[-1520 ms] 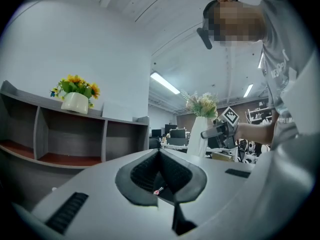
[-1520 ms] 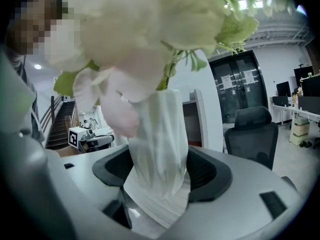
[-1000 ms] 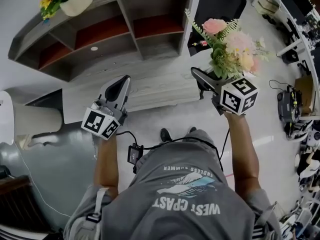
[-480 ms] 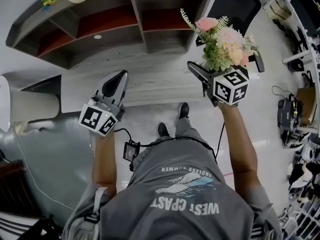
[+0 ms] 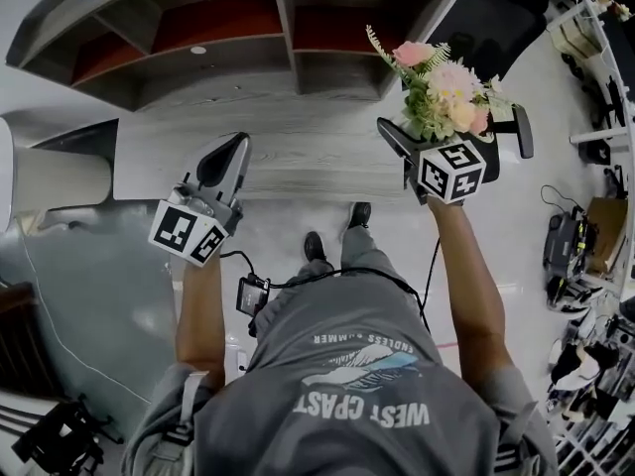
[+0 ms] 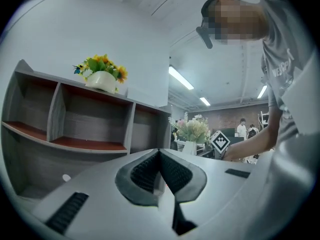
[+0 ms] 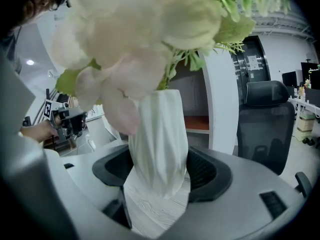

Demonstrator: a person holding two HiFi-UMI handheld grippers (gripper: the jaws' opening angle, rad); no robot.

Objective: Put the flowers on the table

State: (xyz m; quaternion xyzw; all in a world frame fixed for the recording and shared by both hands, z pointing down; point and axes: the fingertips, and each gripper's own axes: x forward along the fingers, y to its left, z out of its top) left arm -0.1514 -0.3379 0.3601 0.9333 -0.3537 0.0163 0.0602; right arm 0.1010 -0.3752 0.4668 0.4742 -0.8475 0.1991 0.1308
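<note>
Clamps the white vase (image 7: 159,134) in the right gripper (image 7: 160,170), jaws pressed tight on both its sides. Up in the upper right of the head view, holds the flowers (image 5: 444,92) upright over the right end of the grey wood-grain table (image 5: 298,157), just beside the black office chair (image 5: 476,18). Tight on that side, then!

Hard to say whether the vase base touches the tabletop: wood grain showing under it between the jaws, the contact itself hidden. From the head view, no sight of the vase at all, buried under blooms and gripper.

Left of centre, holds the left gripper (image 6: 160,155) over the table's near edge, jaws closed together on nothing. Plenty of bare tabletop between the two grippers.

Hemmed in across the top of the frame by the shelf unit (image 5: 228,28), compartments open toward the table. Below the near edge, open pale floor (image 5: 283,216) and the person's shoes (image 5: 358,214).

On top of the shelf, yellow flowers in a white pot (image 6: 101,76), clear in the left gripper view but cut off at the head view's top left. Clutter along the right edge too small to make out.
</note>
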